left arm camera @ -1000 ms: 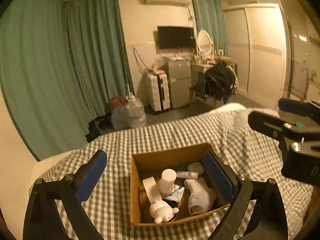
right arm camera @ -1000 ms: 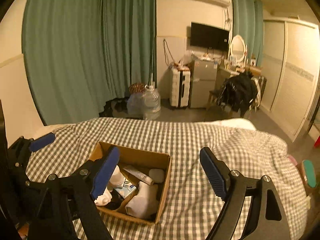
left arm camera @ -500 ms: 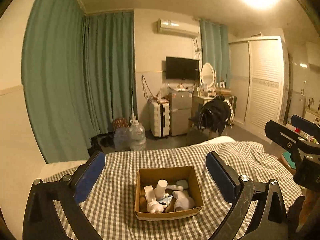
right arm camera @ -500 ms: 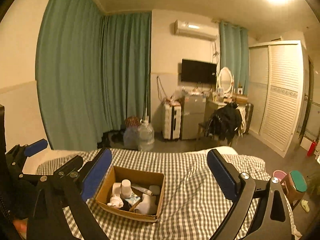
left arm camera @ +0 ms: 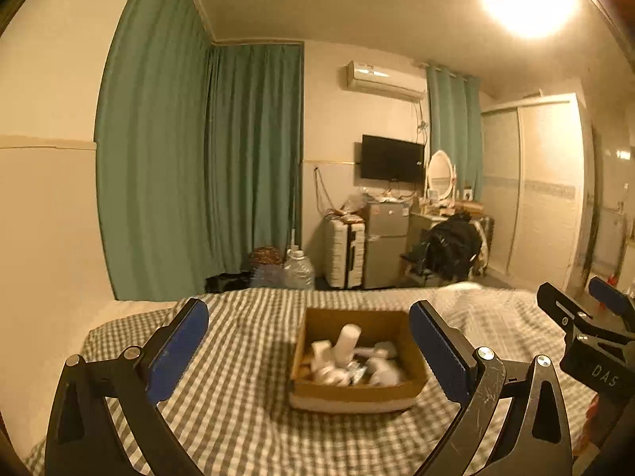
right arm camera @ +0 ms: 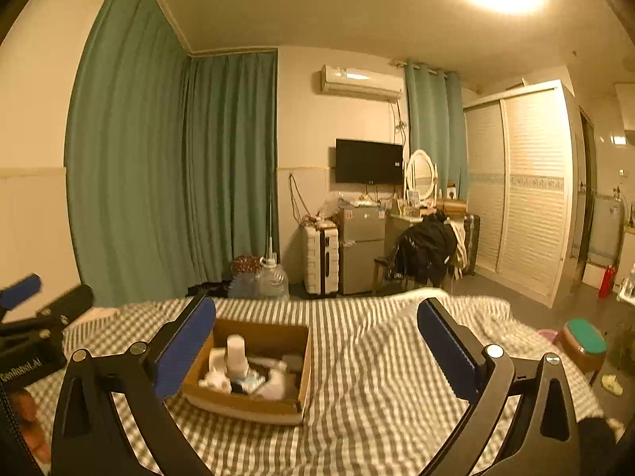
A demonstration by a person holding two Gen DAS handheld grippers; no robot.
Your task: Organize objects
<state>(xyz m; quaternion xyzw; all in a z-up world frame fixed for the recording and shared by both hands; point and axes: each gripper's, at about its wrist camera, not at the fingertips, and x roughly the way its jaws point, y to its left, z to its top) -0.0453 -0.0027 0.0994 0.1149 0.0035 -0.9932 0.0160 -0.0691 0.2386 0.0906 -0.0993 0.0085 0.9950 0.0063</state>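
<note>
An open cardboard box point(left arm camera: 357, 390) sits on the checked bedcover point(left arm camera: 238, 396). It holds several white items, among them an upright white bottle point(left arm camera: 348, 342); the rest are blurred. My left gripper point(left arm camera: 309, 351) is open and empty, held back from the box and above the bed. My right gripper point(right arm camera: 317, 349) is open and empty, with the box point(right arm camera: 254, 402) to its lower left. The bottle point(right arm camera: 235, 353) shows there too. The right gripper also shows at the right edge of the left wrist view point(left arm camera: 587, 325).
The bed point(right arm camera: 377, 377) fills the foreground. Beyond it stand green curtains point(left arm camera: 222, 166), water jugs point(left arm camera: 297, 273), a white suitcase point(left arm camera: 344, 254), a small fridge point(left arm camera: 385, 244), a chair with dark clothes point(left arm camera: 452, 252) and a wardrobe point(right arm camera: 532, 190). A stool point(right arm camera: 583, 341) stands right of the bed.
Both grippers have pulled back and risen from the box, which now looks smaller and farther. Both stay open and empty.
</note>
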